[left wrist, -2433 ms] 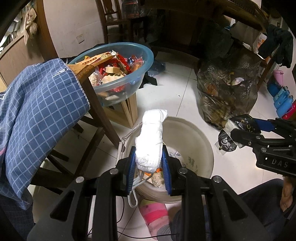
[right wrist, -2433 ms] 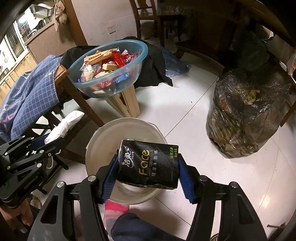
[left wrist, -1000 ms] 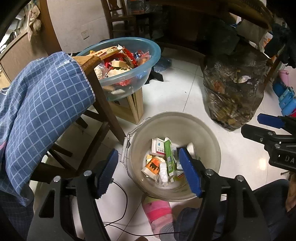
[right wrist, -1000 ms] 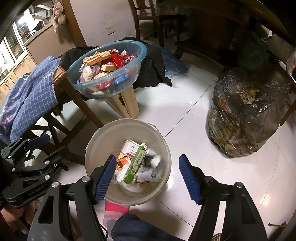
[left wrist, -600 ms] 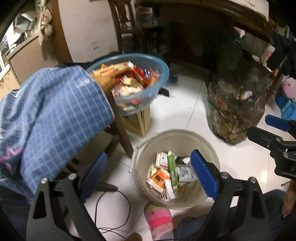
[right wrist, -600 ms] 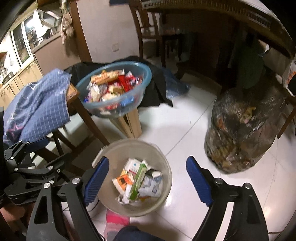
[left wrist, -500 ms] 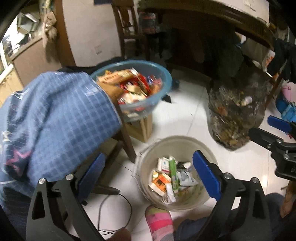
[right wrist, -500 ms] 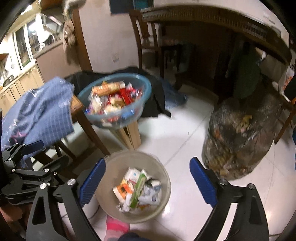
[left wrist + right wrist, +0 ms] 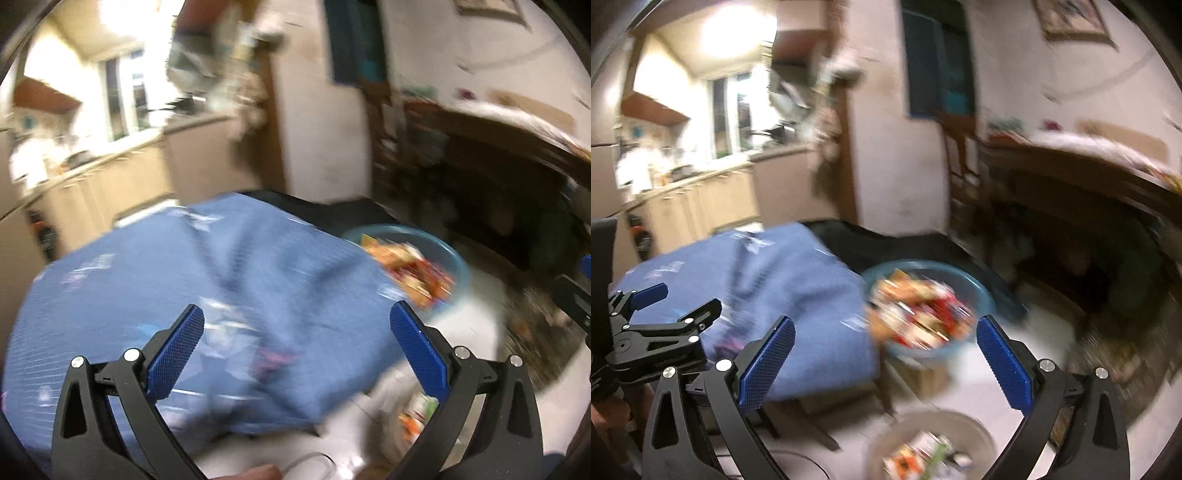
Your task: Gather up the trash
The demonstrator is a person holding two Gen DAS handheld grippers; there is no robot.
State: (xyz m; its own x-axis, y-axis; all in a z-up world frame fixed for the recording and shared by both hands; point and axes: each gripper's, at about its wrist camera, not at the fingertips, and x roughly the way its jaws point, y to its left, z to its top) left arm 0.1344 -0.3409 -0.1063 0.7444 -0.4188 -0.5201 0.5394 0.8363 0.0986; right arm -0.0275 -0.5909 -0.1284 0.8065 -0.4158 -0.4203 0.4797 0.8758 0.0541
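Observation:
Both views are blurred by motion. My left gripper [image 9: 295, 314] is raised over a blue checked cloth [image 9: 221, 288]; its jaws are opening wide with nothing between them. My right gripper [image 9: 885, 325] also has its jaws opening, with nothing in them, and looks towards a blue bowl [image 9: 979, 291] piled with wrappers. The beige trash bucket [image 9: 975, 428], holding cartons and packets, sits low at the bottom of the right wrist view. In the left wrist view only a sliver of the bucket [image 9: 410, 417] shows behind the right finger. The left gripper [image 9: 689, 297] appears at the left edge of the right wrist view.
The blue cloth [image 9: 775, 288] drapes a wooden chair beside the bowl [image 9: 454, 258]. A full black rubbish bag [image 9: 1126, 350] stands on the white floor at right. Behind are a kitchen counter [image 9: 701, 184], a wall and a dark table [image 9: 1071, 177].
Both grippers dropped their items, the white wad and the black tissue pack, into the bucket. Then they opened wide, rose and tilted up, so the bucket slid to the bottom edge.

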